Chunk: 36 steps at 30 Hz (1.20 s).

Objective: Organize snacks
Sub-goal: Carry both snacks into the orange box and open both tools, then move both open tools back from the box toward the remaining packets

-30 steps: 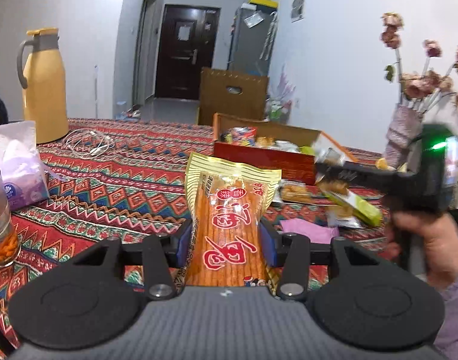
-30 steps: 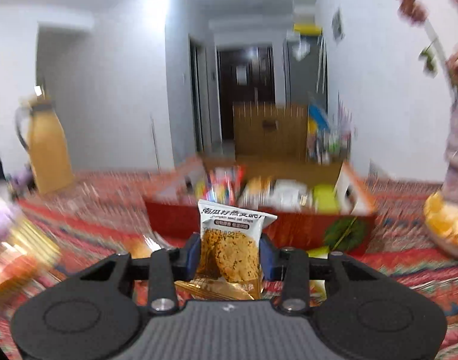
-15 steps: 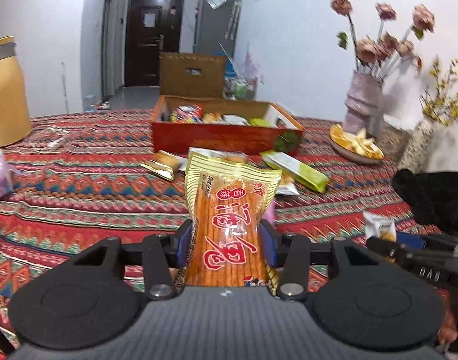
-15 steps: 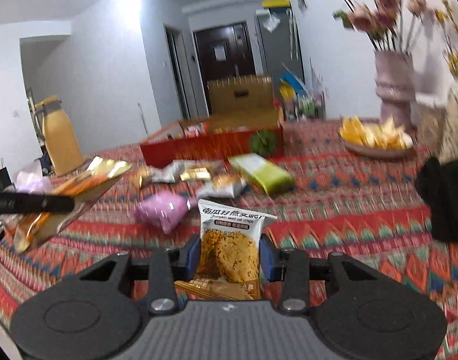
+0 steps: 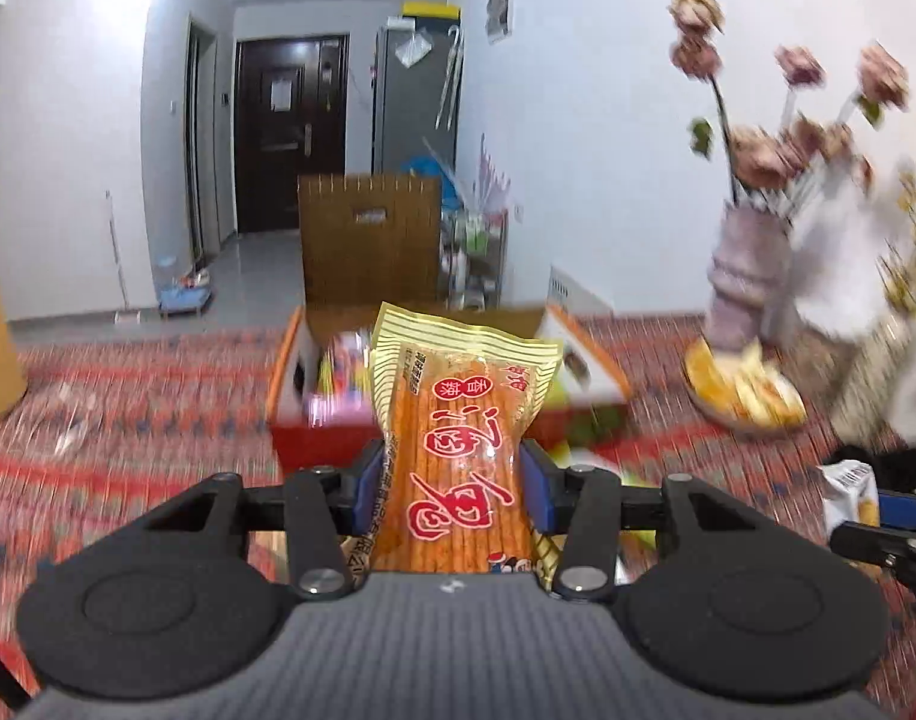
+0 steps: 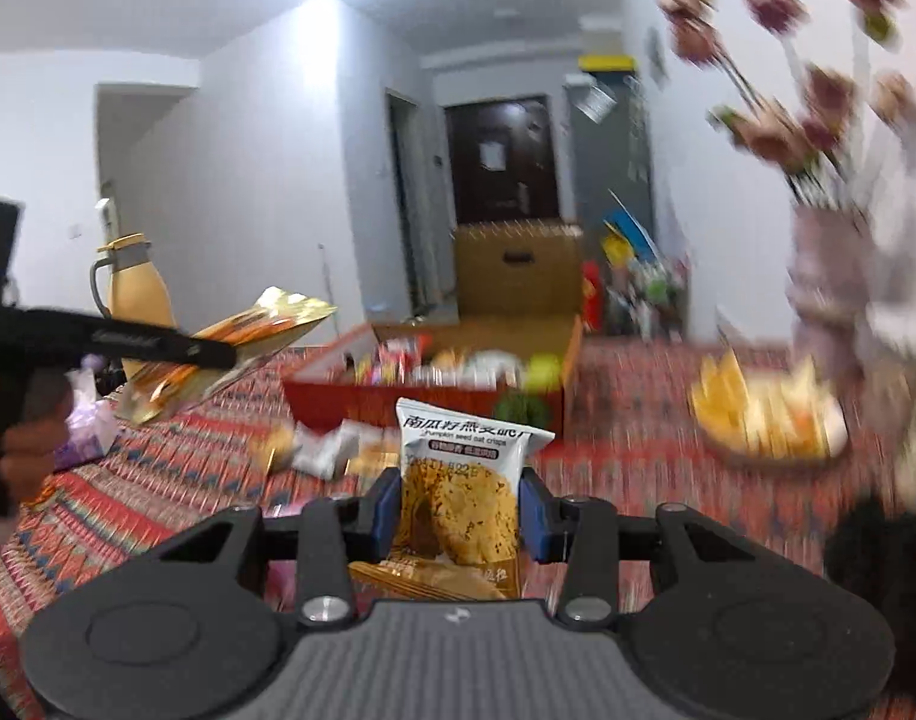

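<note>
The left gripper (image 5: 452, 492) is clamped on an orange snack packet (image 5: 458, 444) and the right gripper (image 6: 458, 516) on a cracker packet (image 6: 458, 492), both short of the part-filled red box (image 6: 398, 402) beyond, a few packets (image 6: 326, 450) lie loose near it, everything blurred.

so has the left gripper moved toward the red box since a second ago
Yes. The left gripper, shut on the orange snack pack, has swung round and closed in: the red box, formerly off right and farther, now sits straight ahead, just beyond the pack.
</note>
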### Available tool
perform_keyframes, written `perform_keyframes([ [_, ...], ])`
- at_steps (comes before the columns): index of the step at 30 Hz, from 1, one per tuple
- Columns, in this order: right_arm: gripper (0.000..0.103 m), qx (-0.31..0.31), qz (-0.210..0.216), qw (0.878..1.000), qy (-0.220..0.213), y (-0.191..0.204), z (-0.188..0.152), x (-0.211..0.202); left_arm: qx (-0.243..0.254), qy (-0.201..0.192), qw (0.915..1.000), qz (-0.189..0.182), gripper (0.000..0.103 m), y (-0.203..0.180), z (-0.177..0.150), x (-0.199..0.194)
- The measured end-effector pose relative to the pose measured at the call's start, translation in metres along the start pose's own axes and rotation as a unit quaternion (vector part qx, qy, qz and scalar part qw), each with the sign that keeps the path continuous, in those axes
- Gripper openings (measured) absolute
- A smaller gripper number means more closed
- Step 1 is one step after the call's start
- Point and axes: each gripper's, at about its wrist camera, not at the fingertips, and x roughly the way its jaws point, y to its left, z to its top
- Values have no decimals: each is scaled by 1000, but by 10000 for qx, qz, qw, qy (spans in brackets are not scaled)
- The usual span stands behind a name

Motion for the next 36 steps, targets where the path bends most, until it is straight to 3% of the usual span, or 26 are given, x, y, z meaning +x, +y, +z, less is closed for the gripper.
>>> perform_keyframes([
  [3,40,-127,267,9996,-16,-6,44,49,-194,-89,9998,-35,48,21,40,54],
  [5,40,-240,333,9992,33,-4,71,93,-387,-60,9992,99,48,33,58,93],
  [8,40,-327,457,9981,271,4,97,165,-422,123,9990,-18,48,48,73,162],
  [10,40,-330,476,9966,592,8,105,217,-536,368,9978,-116,48,56,70,200],
  [13,40,-366,178,9940,1018,10,105,289,-714,736,9947,-11,50,65,54,249],
  [16,40,-232,18,9893,1439,11,91,338,-785,894,9929,77,60,69,38,274],
  [17,40,-185,10,9871,1592,11,85,349,-728,1031,9920,10,72,70,34,278],
  [19,43,-120,47,9837,1791,13,76,360,-714,1139,9908,-165,84,74,27,276],
  [21,45,75,154,9837,1792,9,75,364,-690,1096,9912,-288,84,78,30,270],
  [24,59,187,228,9830,1810,8,80,366,-911,991,9905,-292,86,93,41,263],
  [28,61,52,-25,9849,1731,8,87,361,-959,881,9912,-223,86,102,58,247],
  [33,77,-127,-198,9925,1201,13,116,303,-617,444,9967,-272,86,99,89,185],
  [36,84,-237,-332,9954,862,16,134,256,-234,95,9990,-357,93,88,96,126],
])
